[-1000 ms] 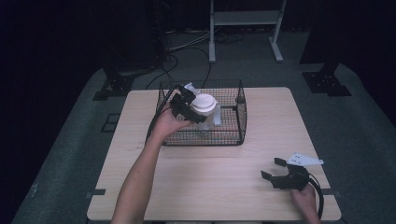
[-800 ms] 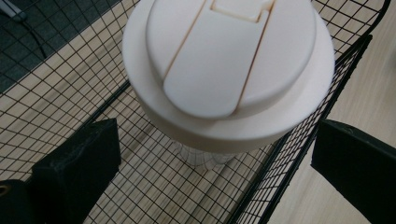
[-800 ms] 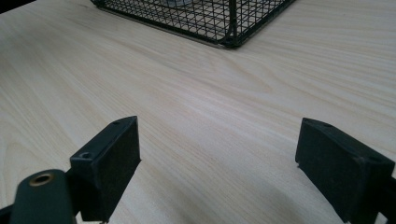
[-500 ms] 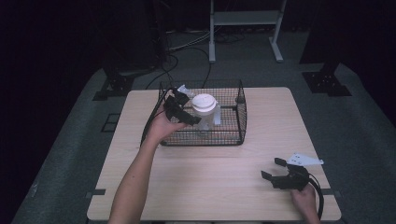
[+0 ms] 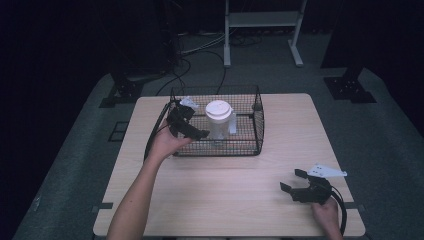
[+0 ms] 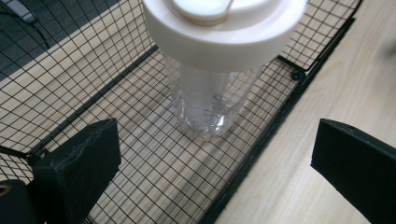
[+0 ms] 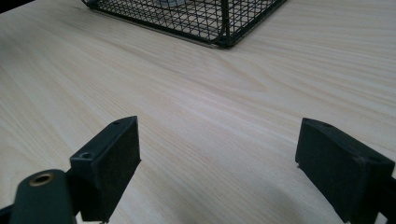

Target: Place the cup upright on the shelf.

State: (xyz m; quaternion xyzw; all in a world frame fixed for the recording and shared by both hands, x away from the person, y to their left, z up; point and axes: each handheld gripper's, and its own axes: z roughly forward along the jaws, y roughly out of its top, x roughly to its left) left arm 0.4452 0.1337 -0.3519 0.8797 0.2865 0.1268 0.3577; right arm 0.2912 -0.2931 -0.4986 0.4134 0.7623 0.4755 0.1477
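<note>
A clear bottle [image 5: 219,122] with a wide white lid [image 5: 218,109] stands upright inside a black wire basket [image 5: 257,125] at the back middle of the table. My left gripper [image 5: 197,127] is open at the basket's left side, just left of the bottle and apart from it. In the left gripper view the bottle [image 6: 210,102] stands on the basket floor [image 6: 154,177] ahead of the wide-apart jaws of my left gripper [image 6: 215,158], which hold nothing. My right gripper [image 5: 291,180] rests low at the table's front right, open and empty.
The light wooden table [image 5: 225,180] is bare between the basket and my right gripper [image 7: 219,158]. A corner of the basket [image 7: 224,28] shows far ahead in the right gripper view. Cables and a white stand [image 5: 260,20] lie on the dark floor behind.
My left gripper has drawn back to the left, away from the bottle, which now stands on its own in the basket. The right gripper has not moved.
</note>
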